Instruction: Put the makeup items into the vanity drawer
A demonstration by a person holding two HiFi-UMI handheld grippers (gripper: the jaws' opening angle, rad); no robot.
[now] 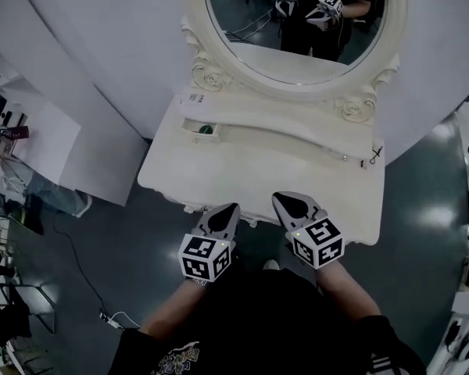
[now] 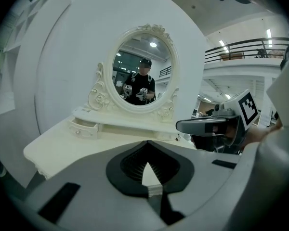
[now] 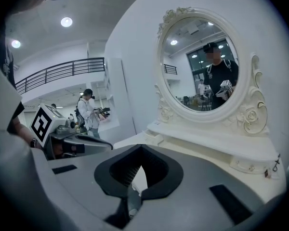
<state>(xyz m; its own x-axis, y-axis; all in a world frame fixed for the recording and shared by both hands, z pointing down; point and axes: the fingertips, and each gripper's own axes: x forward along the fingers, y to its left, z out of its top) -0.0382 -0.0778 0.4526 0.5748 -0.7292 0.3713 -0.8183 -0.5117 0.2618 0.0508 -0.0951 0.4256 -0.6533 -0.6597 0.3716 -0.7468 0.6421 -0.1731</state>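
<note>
The cream vanity table (image 1: 242, 170) stands below me with its oval mirror (image 1: 297, 22). Its small left drawer (image 1: 197, 130) is pulled open, and a green item (image 1: 206, 129) lies inside. A small dark object (image 1: 376, 155) hangs at the right end of the shelf. My left gripper (image 1: 227, 209) and right gripper (image 1: 284, 201) hover side by side at the table's front edge, both shut with nothing held. In the left gripper view my left gripper (image 2: 147, 142) points at the drawer (image 2: 84, 127). In the right gripper view my right gripper (image 3: 141, 147) faces the mirror (image 3: 202, 66).
A white curved wall (image 1: 102, 45) backs the vanity. Cluttered shelves (image 1: 0, 139) and a cable (image 1: 78, 264) on the grey floor lie to the left. Another person (image 3: 89, 112) stands far off in the right gripper view.
</note>
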